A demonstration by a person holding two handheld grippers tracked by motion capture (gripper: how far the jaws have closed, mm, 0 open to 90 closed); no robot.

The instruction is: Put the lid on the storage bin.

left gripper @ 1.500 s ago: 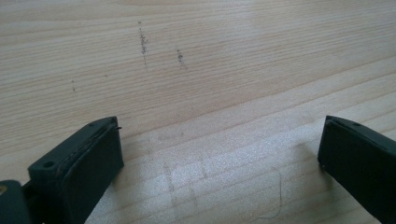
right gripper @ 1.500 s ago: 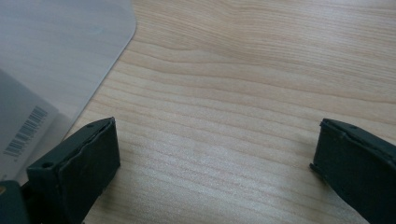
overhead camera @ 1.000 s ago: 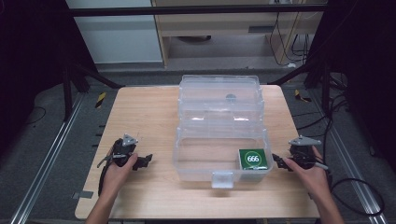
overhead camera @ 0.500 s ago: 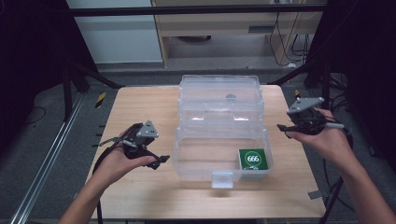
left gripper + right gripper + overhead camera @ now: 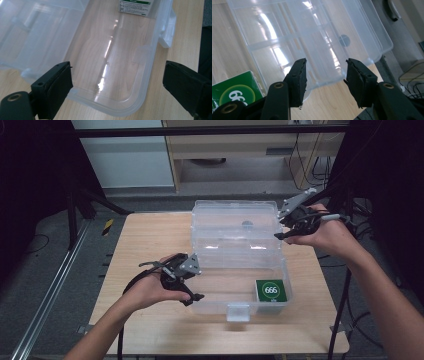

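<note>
Our left gripper (image 5: 194, 289) gapes wide at the clear box's (image 5: 240, 270) near-left corner, while our right gripper (image 5: 283, 227), just narrowing and empty, hangs by its far-right corner.

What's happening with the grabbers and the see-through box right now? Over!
Left gripper open at box's near-left corner. Right gripper empty, jaws just closing partway, beside raised lid. Clear box open, green pack inside. Nothing blocking.

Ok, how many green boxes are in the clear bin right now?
1. The green box sits in the clear bin's near right corner; nothing else shows through its walls.
</note>
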